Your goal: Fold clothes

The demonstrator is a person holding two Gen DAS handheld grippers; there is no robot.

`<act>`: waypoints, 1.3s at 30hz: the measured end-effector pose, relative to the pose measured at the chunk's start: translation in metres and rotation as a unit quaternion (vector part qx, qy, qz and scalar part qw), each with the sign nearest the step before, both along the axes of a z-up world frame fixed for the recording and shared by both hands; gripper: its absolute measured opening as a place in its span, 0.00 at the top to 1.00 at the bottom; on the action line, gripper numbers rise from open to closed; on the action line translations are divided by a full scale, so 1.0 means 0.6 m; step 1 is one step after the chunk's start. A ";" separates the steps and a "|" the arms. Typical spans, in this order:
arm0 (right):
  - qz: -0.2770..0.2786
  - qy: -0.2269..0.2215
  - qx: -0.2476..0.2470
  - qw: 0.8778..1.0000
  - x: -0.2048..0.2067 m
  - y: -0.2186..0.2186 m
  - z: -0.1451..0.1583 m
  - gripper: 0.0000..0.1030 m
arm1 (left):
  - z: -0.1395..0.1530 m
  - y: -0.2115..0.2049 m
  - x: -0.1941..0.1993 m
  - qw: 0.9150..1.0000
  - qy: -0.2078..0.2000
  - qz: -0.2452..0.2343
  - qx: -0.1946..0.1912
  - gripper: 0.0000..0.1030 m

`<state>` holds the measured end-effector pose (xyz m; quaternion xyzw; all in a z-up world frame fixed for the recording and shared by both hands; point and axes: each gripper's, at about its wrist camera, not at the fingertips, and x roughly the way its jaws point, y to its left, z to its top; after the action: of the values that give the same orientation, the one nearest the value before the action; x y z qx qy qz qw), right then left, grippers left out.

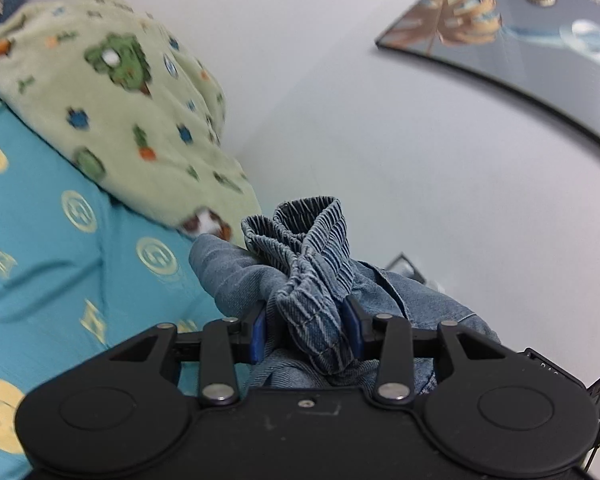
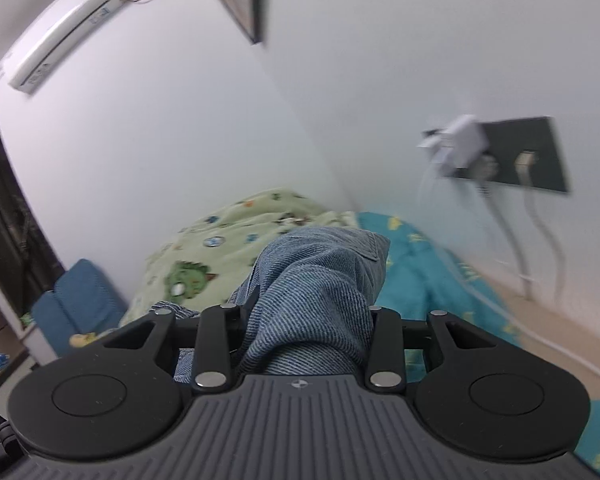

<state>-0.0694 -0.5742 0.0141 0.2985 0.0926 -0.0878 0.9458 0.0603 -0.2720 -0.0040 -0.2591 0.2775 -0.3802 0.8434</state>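
Denim garment (image 1: 316, 264) bunched, elastic waistband ruffled

Faded blue denim garment (image 1: 312, 280), striped elastic waistband. Teal bedsheet (image 1: 52, 240) with gold logo print. Pale green blanket (image 1: 112, 92) with cartoon dinosaurs. Blue-padded fingers (image 1: 259, 332), black housing.

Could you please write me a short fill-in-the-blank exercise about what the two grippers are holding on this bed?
1. The left gripper clamps the garment's gathered ____ waistband.
2. The denim garment is held by ____ grippers.
3. The bedsheet is ____ with gold emblems.
4. The fleece blanket is pale ____.

Missing words: elastic; both; teal; green
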 end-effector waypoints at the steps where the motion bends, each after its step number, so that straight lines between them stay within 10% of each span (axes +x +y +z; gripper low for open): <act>1: -0.005 0.003 -0.001 1.000 -0.005 -0.012 -0.011 0.63 | -0.011 -0.016 0.001 1.000 0.003 -0.006 0.003 0.65; 22: -0.075 0.114 0.038 0.990 -0.068 -0.091 -0.258 0.62 | -0.198 -0.141 0.008 0.994 0.016 -0.074 0.076 0.59; 27: -0.080 0.120 0.063 0.987 -0.073 -0.097 -0.257 0.58 | -0.187 -0.142 0.005 0.991 0.012 -0.083 0.104 0.48; 32: -0.108 0.138 0.058 0.983 -0.080 -0.091 -0.236 0.29 | -0.159 -0.120 0.000 0.989 -0.012 -0.073 0.126 0.25; 39: -0.113 0.138 0.006 0.984 -0.092 -0.061 -0.164 0.27 | -0.088 -0.069 -0.014 0.987 -0.047 -0.051 0.147 0.19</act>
<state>-0.1245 -0.6107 -0.0842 0.2975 0.1887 -0.2336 0.9062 0.0520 -0.3137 -0.0570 -0.1003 0.3033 -0.3893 0.8640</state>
